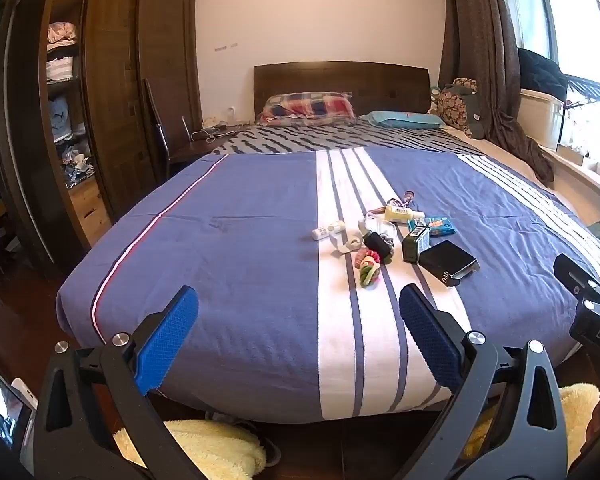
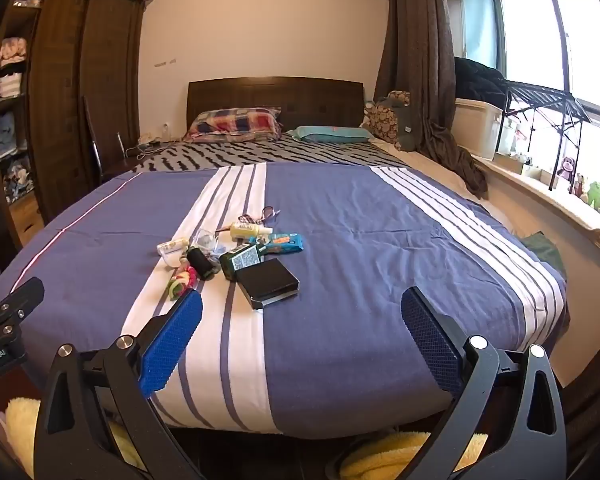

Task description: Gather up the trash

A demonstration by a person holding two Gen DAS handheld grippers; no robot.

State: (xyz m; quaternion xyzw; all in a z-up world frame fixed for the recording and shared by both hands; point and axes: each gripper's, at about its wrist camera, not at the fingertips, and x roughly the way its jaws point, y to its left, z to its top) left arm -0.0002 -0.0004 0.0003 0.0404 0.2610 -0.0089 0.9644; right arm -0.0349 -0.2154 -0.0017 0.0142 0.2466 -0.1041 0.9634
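The left gripper (image 1: 299,334) hangs wide open over the foot of the bed (image 1: 228,248), nothing between its blue pads. Farther up the cover lies a small heap: black box (image 1: 448,262), green box (image 1: 414,242), bottle (image 1: 402,213) (lying flat)

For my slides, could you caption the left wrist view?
Open left gripper faces a cluster of small items on the striped bedspread.
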